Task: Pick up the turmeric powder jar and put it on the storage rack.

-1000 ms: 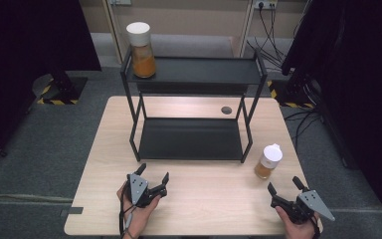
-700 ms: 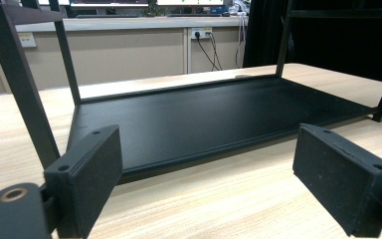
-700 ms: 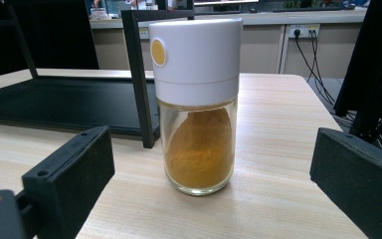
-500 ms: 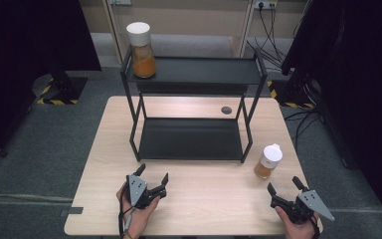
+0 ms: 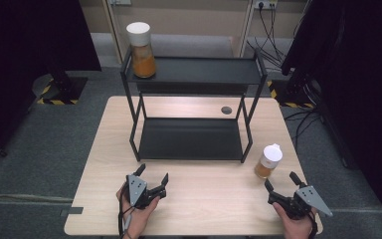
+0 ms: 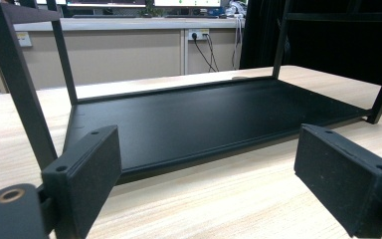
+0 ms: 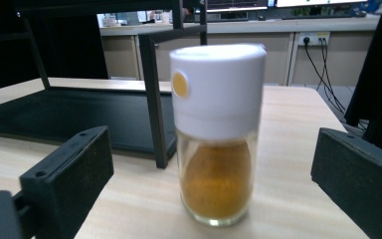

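Observation:
A black two-tier rack (image 5: 191, 139) stands on the wooden table (image 5: 209, 204). On the left end of its top shelf sits a tall jar (image 5: 141, 49) with a white lid and orange contents. A smaller white-capped jar (image 5: 268, 161) of amber contents stands on the table by the rack's front right leg. My left gripper (image 5: 152, 173) rests open near the front edge, facing the lower shelf (image 6: 204, 114). At the front right, my right gripper (image 5: 281, 180) is open just short of the small jar (image 7: 216, 134), which stands upright ahead of the gap between its pads (image 7: 69, 169).
A round cable hole (image 5: 226, 110) lies in the table behind the rack. Dark curtains flank both sides. Cables and wall sockets (image 5: 265, 5) run along the back wall. Bare tabletop lies between the two grippers.

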`<state>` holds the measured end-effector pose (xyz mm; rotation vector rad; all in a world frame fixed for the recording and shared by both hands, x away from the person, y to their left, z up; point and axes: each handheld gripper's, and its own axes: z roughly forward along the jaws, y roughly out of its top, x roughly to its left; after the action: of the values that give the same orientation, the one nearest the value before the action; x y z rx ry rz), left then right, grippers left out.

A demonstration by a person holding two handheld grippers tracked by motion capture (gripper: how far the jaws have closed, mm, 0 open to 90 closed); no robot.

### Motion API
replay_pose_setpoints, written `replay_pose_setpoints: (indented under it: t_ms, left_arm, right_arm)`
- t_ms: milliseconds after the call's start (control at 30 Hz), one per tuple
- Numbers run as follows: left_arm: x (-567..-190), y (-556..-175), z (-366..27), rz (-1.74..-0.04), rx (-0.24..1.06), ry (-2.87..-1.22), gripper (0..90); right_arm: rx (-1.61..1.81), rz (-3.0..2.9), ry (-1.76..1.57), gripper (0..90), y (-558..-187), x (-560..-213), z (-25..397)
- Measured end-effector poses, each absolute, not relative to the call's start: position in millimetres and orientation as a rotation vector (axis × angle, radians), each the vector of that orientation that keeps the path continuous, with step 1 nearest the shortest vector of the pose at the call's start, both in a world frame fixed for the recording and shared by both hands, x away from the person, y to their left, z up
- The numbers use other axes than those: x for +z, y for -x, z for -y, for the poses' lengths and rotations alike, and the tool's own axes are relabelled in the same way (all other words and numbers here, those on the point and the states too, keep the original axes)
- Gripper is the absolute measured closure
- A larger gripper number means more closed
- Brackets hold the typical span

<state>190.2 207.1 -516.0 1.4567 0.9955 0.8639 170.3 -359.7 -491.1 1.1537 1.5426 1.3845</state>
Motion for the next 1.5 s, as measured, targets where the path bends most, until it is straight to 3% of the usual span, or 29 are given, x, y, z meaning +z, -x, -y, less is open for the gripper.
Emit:
replay_pose_setpoints:
  t_ms: [500, 867, 1500]
  left_arm:
    - [-514, -192, -209, -1.004, 0.851, -1.465, 10.9]
    - [-514, -192, -209, -0.998, 0.852, -1.468, 10.9]
    - [-513, -192, -208, -1.000, 0.851, -1.472, 10.9]
  right_arm:
    - [1.286, -1.605, -1.173, 15.0, -216, -480, 342]
    - [1.272, -1.613, -1.209, 30.1, -231, -487, 339]
    - [1.365, -1.541, -1.150, 30.9, -206, -489, 341]
